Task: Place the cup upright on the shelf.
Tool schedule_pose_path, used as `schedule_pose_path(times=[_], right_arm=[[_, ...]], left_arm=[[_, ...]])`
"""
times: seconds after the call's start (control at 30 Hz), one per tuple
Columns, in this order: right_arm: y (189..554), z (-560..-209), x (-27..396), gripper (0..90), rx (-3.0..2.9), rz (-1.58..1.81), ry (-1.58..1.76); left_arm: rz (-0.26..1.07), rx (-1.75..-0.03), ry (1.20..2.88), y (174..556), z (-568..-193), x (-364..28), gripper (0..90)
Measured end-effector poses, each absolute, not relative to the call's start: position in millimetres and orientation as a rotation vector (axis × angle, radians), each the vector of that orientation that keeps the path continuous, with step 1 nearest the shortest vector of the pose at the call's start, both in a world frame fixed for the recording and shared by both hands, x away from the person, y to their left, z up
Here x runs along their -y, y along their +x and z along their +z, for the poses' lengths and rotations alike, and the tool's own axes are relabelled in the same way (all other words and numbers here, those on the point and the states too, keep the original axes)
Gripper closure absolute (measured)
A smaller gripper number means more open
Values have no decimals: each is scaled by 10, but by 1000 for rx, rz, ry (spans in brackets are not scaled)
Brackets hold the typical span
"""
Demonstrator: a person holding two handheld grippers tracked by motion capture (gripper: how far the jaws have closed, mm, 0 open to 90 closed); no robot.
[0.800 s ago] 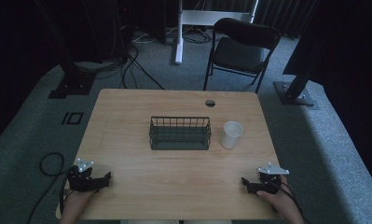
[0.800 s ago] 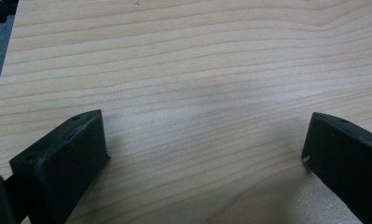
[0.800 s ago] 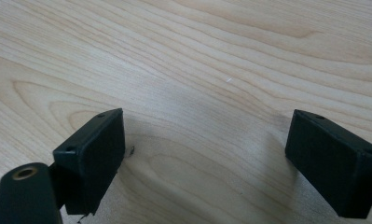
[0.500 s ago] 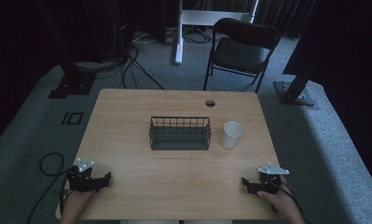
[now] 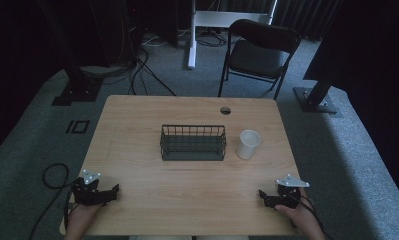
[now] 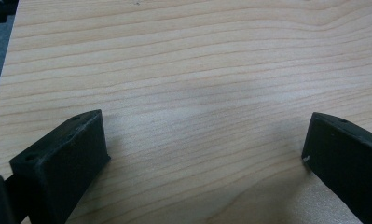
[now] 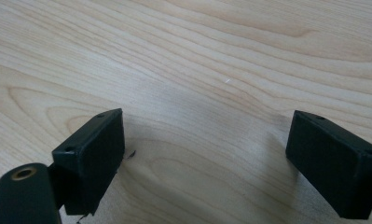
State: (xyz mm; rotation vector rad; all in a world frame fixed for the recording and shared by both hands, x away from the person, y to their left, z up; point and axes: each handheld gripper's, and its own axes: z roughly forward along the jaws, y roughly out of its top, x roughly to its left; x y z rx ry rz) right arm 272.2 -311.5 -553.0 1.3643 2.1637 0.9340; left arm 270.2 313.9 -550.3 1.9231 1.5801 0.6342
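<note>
Tongs: left [image 5: 99, 192] and right [image 5: 277, 196], both gaping wide, empty, resting at near corners of table [image 5: 137, 150]. Basket [image 5: 193, 142] mid-table, empty; white cup [image 5: 248, 144] just beside its right end. Step: likely start pose; next probably reach toward cup. Surroundings: pale wood, grey carpet, folding chair [image 5: 259, 52] beyond.

Cup [image 5: 248, 144] just right of basket [image 5: 193, 142]

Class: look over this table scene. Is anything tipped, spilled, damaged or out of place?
Nothing stands out. The wire basket sits square mid-table, the white cup stands upright beside it, apart; both claws, left and right, rest open at the near edge.
</note>
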Motion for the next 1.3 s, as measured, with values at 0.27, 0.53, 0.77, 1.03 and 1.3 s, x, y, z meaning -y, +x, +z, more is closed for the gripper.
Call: schedule_pose_path(times=[0.27, 0.53, 0.77, 1.03, 1.3], right_arm=[[2763, -5523, 3055, 114, -2148, 934, 1358], [2870, -5458, 2976, 115, -2140, 977, 1353], [3015, -5368, 2911, 124, -2116, 1002, 1350], [3153, -5308, 2827, 124, -2086, 1033, 1344], [3277, -5270, 2757, 124, -2040, 1064, 1360]], left_arm=[[634, -1580, 1923, 2702, -5504, -3139, 1], [634, -1580, 1923, 2702, -5503, -3139, 1], [634, -1580, 1923, 2702, -5504, -3139, 2], [634, -1580, 1923, 2702, -5504, -3139, 1], [634, -1580, 1923, 2701, -5504, -3139, 1]])
